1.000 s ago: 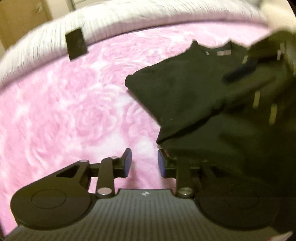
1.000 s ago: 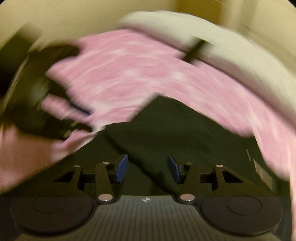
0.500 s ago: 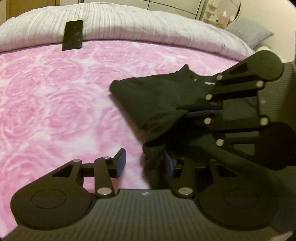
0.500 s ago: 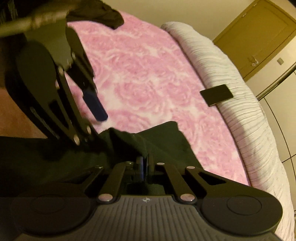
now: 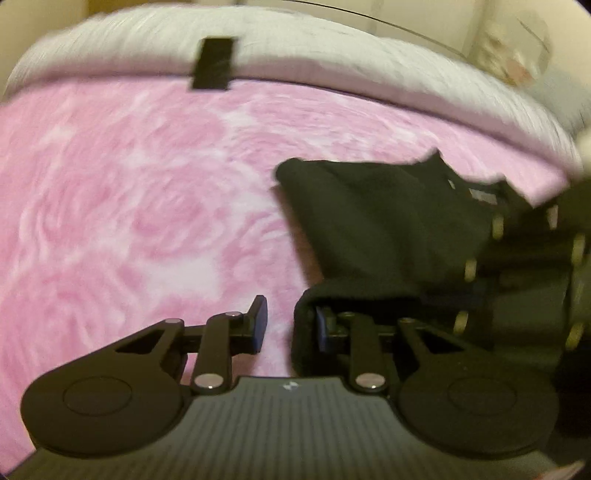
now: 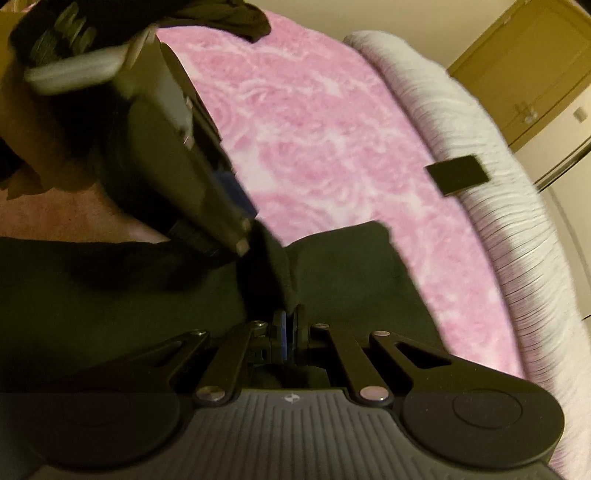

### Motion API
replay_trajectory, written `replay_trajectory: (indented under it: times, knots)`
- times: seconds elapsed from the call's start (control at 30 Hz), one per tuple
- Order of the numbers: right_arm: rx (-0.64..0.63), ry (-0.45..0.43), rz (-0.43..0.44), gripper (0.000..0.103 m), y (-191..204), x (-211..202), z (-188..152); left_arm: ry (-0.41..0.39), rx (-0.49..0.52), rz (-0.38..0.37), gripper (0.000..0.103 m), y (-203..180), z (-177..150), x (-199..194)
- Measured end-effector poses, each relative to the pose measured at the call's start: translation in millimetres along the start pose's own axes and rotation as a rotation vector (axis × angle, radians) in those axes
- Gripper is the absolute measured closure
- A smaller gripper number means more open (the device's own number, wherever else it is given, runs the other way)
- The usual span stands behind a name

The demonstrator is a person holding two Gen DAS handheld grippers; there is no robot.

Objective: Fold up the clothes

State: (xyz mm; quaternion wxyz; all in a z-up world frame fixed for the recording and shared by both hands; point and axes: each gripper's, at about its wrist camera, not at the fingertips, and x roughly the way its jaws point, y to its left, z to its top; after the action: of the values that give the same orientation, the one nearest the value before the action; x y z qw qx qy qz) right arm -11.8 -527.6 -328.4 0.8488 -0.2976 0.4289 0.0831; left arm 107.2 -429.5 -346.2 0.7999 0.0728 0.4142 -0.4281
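- The right gripper (image 6: 290, 332) is pressed together on a pinch of the black shirt (image 6: 351, 280); a ridge of cloth rises out of the pads.
- The left gripper (image 5: 290, 326) is closing: the shirt's edge drapes over its right finger (image 5: 323, 328), the other pad is bare over the blanket, so it pinches nothing yet.
- The shirt lies on the pink blanket (image 5: 129, 206) of a bed, toward its near edge, partly folded; the collar label shows at the far side in the left view.
- Step in hand, as I judge it: taking two holds on the near edge for the next fold. The left should bite all layers of the rolled edge (not just the top one), and both holds should rise level so the fold stays square.
- The grippers crowd each other; the left one's body blocks much of the right view, so a clash is the main risk.
- Around: a white duvet (image 6: 498, 206) along the far edge, a dark flat card or phone (image 5: 214, 62) on it, well apart from the shirt, and a dark heap (image 6: 236, 16) at the blanket's far corner. Nothing lies in the fold's path.
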Motion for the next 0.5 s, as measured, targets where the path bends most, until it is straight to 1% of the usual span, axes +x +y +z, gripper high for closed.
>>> replay_trajectory:
  times: [0.07, 0.1, 0.13, 0.17, 0.23, 0.3, 0.33, 0.37, 0.4, 0.47, 0.5]
  knots:
    - [0.030, 0.008, 0.020, 0.102, 1.9, 4.8, -2.7, -0.005, -0.050, -0.022, 0.078, 7.4, -1.0, 0.8]
    - [0.044, 0.008, 0.022, 0.102, 1.0, 4.6, -3.1, -0.009, -0.047, -0.024, 0.078, 7.7, -1.3, 0.7]
    - [0.060, 0.007, 0.024, 0.101, -0.8, 2.7, -2.8, -0.012, -0.024, -0.019, 0.078, 5.4, -1.7, 0.2]
    - [0.078, 0.005, 0.027, 0.101, -3.9, -1.2, -1.7, -0.021, 0.018, -0.008, 0.078, 0.4, -3.3, -1.4]
    - [0.133, -0.022, 0.042, 0.098, -15.4, -14.3, 1.1, -0.029, 0.111, 0.013, 0.078, -7.6, -5.0, -2.7]
    - [0.199, -0.051, 0.054, 0.092, -32.3, -25.3, 4.7, -0.046, 0.230, 0.038, 0.076, -17.7, -6.6, -4.4]
    - [0.233, -0.061, 0.056, 0.085, -42.8, -28.4, 6.7, -0.054, 0.284, 0.050, 0.076, -24.5, -9.2, -3.9]
    - [0.269, -0.066, 0.058, 0.077, -55.0, -28.9, 8.6, -0.064, 0.330, 0.056, 0.076, -29.2, -10.3, -4.5]
    - [0.302, -0.068, 0.063, 0.074, -67.9, -26.4, 11.1, -0.074, 0.372, 0.057, 0.077, -33.0, -10.9, -5.3]
    - [0.356, -0.069, 0.079, 0.074, -95.6, -12.4, 18.5, -0.081, 0.439, 0.050, 0.080, -37.4, -11.8, -6.8]
    - [0.372, -0.064, 0.093, 0.074, -108.7, -2.8, 23.3, -0.080, 0.456, 0.042, 0.085, -37.8, -12.3, -6.5]
